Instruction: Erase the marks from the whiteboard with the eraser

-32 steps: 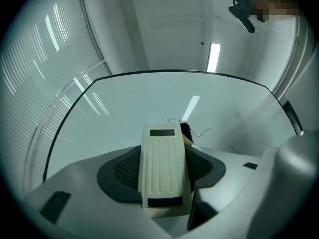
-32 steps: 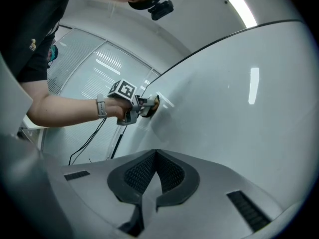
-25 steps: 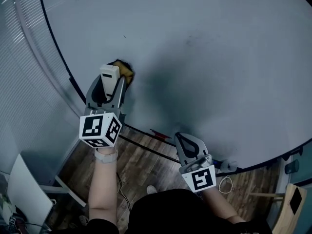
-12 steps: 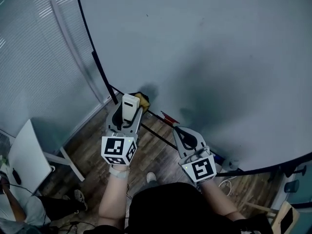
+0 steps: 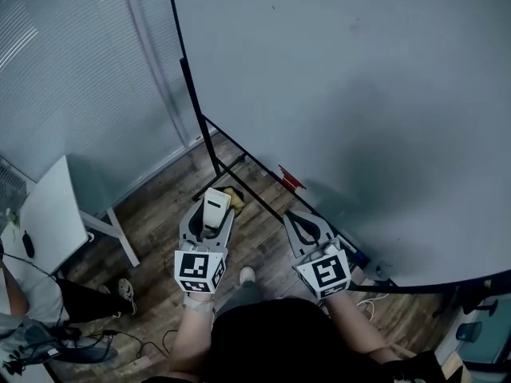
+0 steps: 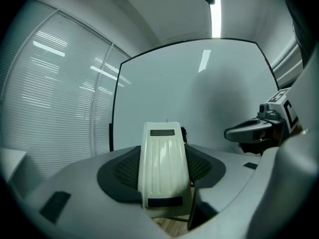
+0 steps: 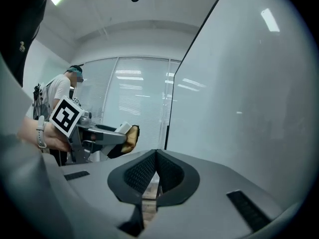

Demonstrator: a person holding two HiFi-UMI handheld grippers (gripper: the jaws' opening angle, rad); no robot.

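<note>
The whiteboard [image 5: 351,94] fills the upper right of the head view and shows no clear marks on its face. My left gripper [image 5: 214,212] is shut on the cream eraser [image 5: 214,207], whose yellow felt side [image 5: 235,200] faces the board. It hangs low, off the board, over the wooden floor. In the left gripper view the eraser [image 6: 162,171] sits between the jaws, with the whiteboard [image 6: 199,93] ahead. My right gripper [image 5: 304,231] is shut and holds nothing, just below the board's bottom edge. The right gripper view shows the left gripper [image 7: 107,136] and the eraser [image 7: 128,133].
The board's black stand frame [image 5: 209,146] runs down to the wooden floor [image 5: 160,206]. A red clip [image 5: 289,179] sits at the board's lower edge. Window blinds [image 5: 72,70] lie at the left, a white table [image 5: 44,222] at lower left, and a person [image 7: 60,96] stands behind.
The left gripper has come down off the board's lower left corner with the eraser and now hangs over the floor. The head view has swung left and down. The right gripper stayed low.
</note>
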